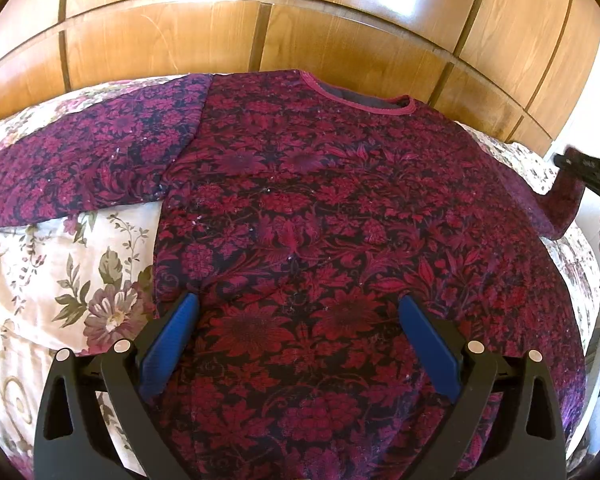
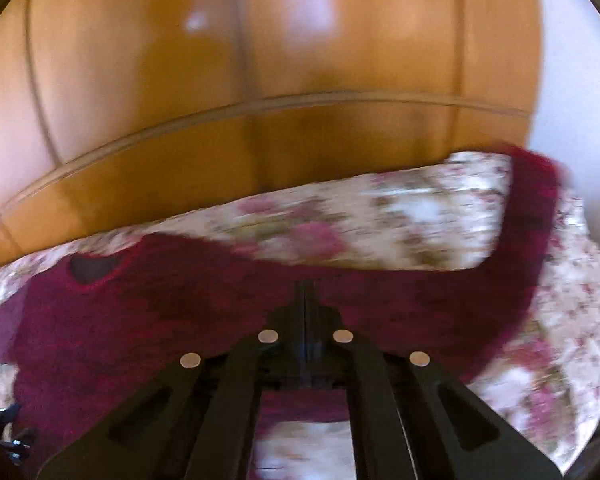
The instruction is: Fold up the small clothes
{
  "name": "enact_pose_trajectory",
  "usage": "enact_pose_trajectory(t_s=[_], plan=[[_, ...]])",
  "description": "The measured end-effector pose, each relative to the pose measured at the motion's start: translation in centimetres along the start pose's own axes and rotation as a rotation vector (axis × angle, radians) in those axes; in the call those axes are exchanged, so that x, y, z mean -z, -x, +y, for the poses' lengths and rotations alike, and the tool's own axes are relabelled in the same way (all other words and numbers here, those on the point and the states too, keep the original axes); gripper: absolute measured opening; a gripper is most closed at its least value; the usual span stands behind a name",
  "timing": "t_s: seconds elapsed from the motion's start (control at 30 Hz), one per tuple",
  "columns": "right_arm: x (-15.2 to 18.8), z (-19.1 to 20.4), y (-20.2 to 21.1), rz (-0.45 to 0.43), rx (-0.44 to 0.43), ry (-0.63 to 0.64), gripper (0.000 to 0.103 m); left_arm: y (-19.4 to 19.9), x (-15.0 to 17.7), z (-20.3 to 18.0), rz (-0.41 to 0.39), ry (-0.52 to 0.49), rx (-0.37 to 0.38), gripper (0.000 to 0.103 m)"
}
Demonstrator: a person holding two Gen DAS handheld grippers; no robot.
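Covering a floral bedspread [image 1: 40, 264] before wood panelling [image 1: 300, 20], sweater [image 1: 320, 220]; left gripper [image 1: 296, 316] agape, right gripper [image 2: 306, 292] closed.

So the count: one sweater [image 1: 320, 220], dark red with a flower print, with two sleeves showing, one out to each side. One flowery bedspread [image 1: 60, 280] under it. One wooden headboard [image 1: 260, 20] behind, split into panels, though I can't count those reliably. Two grippers: the left gripper [image 1: 298, 308] with two blue pads, and the right gripper [image 2: 305, 304], pretty blurry here.
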State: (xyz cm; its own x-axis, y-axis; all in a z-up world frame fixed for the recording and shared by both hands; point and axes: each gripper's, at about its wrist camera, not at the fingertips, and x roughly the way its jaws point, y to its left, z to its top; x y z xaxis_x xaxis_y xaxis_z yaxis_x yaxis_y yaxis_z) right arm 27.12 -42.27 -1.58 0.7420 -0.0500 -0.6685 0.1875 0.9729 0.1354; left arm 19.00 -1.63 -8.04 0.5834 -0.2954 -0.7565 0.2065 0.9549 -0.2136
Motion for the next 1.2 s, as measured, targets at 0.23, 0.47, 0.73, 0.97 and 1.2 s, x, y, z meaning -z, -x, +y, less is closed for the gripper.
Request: enact_pose_trajectory(t_s=[0.23,0.47,0.73,0.97,1.2], plan=[[3.2,0.6,-1.3,0.080,-0.045,-0.077,0.048,0.1,0.1,0.3,-0.012,0.016,0.024,0.099],[6.8,-10.3,0.3,0.104,0.017,-0.433,0.057,0.2,0.3,0.5,-0.013,0.009,0.019,0.099],[8.5,-21.6,-1.0,0.090,0.129,-0.732,0.052,-0.2,0.2,-0.2,-0.007,-0.010,-0.009,0.099],[5.3,-23.3,-3.4,0.108,0.250,-0.652,0.030,-0.6,0.0,-1.0,-0.002,-0.021,-0.030,0.099],[1.2,-15.9,-1.8,0.013,0.313,-0.305,0.011,-0.7,0.0,-1.1,-0.007,-0.014,-0.033,0.099]])
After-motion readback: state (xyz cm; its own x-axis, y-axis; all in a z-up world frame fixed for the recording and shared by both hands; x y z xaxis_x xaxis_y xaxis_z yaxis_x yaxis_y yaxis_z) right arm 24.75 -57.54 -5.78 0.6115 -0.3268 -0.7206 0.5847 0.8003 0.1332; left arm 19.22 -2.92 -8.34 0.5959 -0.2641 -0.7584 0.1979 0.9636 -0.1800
